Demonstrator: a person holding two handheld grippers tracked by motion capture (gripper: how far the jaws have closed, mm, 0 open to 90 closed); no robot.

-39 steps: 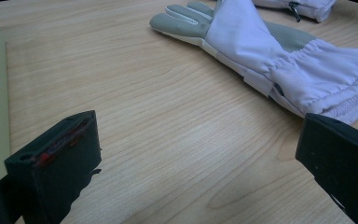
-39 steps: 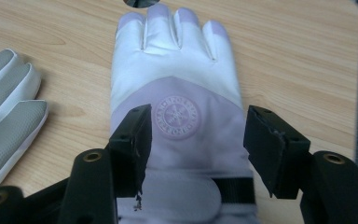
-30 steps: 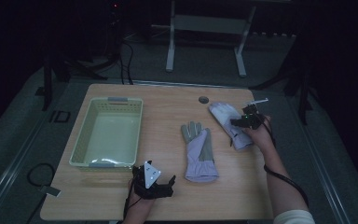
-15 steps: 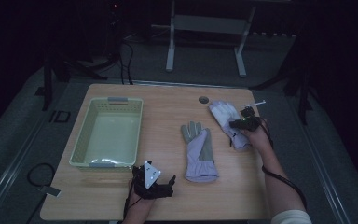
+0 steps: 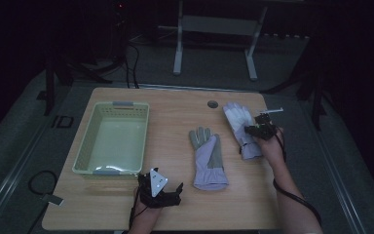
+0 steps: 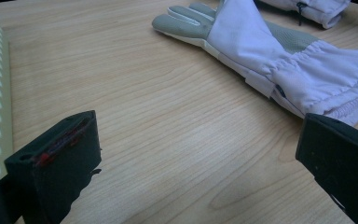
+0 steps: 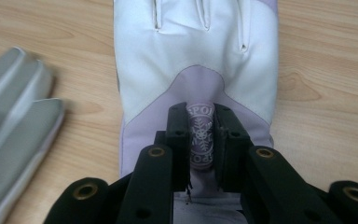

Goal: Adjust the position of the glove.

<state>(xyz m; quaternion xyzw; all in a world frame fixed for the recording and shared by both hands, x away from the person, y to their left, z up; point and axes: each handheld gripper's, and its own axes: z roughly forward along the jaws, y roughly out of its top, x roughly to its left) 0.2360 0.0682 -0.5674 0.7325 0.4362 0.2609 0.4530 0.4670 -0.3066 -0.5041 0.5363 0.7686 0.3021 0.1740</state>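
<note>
- Right claw clamped on the white glove, pinching a fold with a snowflake patch between its pads; jaws just been closing.
- White glove lying flat on the worktop, near the right edge, fingers pointing away from the claw.
- Grey glove lying just left of it, apart.
- Left claw spread wide, holding nothing, low at the near edge beside the basket.
</note>
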